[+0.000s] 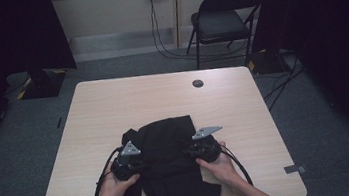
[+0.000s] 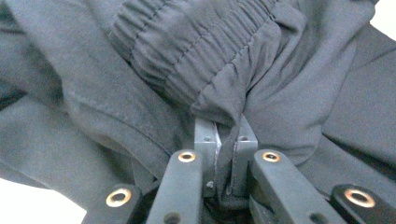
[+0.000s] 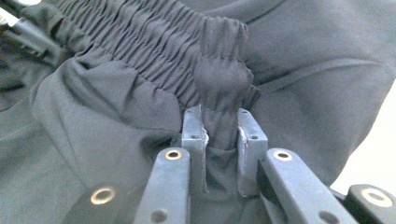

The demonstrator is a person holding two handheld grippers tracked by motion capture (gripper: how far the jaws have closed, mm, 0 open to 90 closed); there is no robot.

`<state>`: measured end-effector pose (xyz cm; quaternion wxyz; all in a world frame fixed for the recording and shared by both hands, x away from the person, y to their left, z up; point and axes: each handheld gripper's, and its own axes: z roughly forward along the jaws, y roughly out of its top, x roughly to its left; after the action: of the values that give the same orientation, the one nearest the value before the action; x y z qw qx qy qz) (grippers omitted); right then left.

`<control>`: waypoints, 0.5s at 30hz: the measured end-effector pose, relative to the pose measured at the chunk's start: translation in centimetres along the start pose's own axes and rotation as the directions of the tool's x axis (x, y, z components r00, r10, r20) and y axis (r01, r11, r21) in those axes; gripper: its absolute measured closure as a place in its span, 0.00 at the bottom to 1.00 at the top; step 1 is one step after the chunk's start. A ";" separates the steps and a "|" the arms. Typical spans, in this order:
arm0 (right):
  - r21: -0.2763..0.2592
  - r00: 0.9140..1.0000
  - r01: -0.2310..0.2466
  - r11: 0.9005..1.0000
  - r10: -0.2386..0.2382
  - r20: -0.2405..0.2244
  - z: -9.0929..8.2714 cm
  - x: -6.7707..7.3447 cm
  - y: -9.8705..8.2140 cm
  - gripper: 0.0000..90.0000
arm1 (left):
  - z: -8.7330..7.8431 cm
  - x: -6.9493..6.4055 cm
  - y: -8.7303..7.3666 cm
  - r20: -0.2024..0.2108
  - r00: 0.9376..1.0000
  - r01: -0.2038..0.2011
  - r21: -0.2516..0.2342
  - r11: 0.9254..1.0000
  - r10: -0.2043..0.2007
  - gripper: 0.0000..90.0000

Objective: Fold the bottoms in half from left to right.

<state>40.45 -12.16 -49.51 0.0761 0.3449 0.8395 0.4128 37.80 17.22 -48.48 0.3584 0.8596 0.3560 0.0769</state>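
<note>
Black trousers [image 1: 170,164] with a gathered elastic waistband [image 2: 196,51] lie on the near half of the wooden table [image 1: 113,105], one part hanging over the front edge. My left gripper [image 1: 138,164] pinches a fold of the cloth just below the waistband; in the left gripper view the jaws [image 2: 225,135] stand nearly together with cloth squeezed between them. My right gripper [image 1: 194,152] grips the bunched waistband [image 3: 223,88] itself, its jaws [image 3: 223,128] pressed on a thick roll of fabric. A hand holds each gripper low over the trousers.
A round cable hole [image 1: 198,83] sits near the table's far edge. A black folding chair [image 1: 223,19] stands behind the table, with cables on the floor near it. Tape marks [image 1: 294,168] are stuck at the front corners.
</note>
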 end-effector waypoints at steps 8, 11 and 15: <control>-0.036 0.995 -0.048 0.998 0.051 0.086 2.6 -4.6 2.9 0.87 | 3.4 3.8 3.9 -0.098 0.995 0.016 -0.044 0.999 -0.021 0.95; -0.033 0.990 -0.068 0.997 0.072 0.118 3.2 -6.3 4.0 0.87 | 4.6 4.8 5.3 -0.120 0.992 0.020 -0.060 0.998 -0.027 0.95; -0.054 0.982 -0.104 0.993 0.112 0.155 4.0 -8.6 5.1 0.87 | 6.3 6.2 6.9 -0.116 0.990 0.070 -0.101 0.992 -0.082 0.95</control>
<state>51.18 -12.97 -49.65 0.1277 0.4197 0.8012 0.4069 48.63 14.48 -49.20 0.3803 0.8208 0.4052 0.1318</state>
